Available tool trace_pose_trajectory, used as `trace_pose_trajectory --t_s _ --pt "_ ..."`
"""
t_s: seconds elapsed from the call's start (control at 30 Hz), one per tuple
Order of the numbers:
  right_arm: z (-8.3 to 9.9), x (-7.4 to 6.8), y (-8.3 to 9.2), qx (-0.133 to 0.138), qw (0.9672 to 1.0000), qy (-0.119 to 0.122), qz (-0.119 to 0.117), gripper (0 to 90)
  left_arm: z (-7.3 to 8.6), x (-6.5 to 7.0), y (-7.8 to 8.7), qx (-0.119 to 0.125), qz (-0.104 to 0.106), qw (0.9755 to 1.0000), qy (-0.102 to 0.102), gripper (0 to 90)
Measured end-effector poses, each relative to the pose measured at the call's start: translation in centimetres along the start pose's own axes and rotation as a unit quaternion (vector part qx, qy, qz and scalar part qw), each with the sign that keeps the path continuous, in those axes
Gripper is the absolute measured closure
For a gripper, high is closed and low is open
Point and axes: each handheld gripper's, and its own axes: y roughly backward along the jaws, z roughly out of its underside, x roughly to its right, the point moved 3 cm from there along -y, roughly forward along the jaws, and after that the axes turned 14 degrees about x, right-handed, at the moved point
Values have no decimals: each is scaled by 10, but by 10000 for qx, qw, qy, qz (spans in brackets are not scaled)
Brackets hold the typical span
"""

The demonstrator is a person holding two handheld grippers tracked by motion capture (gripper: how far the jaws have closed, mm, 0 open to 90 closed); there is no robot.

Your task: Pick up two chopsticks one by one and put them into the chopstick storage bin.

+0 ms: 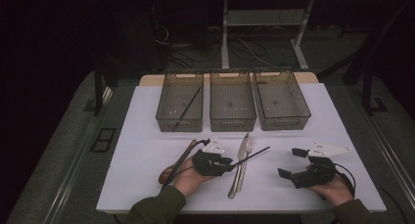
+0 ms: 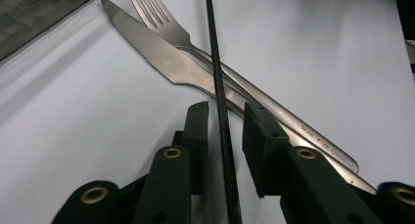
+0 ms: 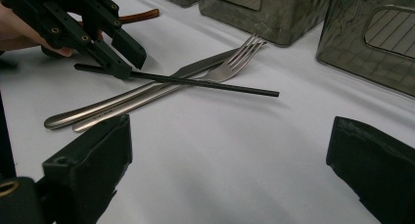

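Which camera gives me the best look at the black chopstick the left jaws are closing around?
The left gripper view: the chopstick runs up between the jaws, crossing the knife. The right gripper view shows its full length; the high view shows a thin line.

place: we see a lab-like test room | signs: white table [image 1: 147, 116] past the claws, cables on floor [image 1: 195, 50] behind it, desk legs [image 1: 225, 33], dark walls

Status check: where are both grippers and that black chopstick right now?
Left gripper fingers straddle black chopstick, gaps both sides. Right gripper open, empty. Chopstick lies across knife and fork.
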Motion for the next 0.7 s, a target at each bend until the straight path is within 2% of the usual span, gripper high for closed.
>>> trace_pose_trajectory --t_s 0.2,0.33,0.6,0.7 --pt "0 0 0 0 10000 -1 3 27 3 1 -4 -64 -61 9999 -47 747" --pt "0 0 0 1 10000 1 3 27 2 2 -3 -133 -138 9997 -168 793" --pt "0 0 0 3 10000 12 4 27 2 2 -4 -136 -199 9996 -144 844" --pt "0 0 0 1 10000 5 3 27 1 4 -5 -178 -243 9992 -279 848"
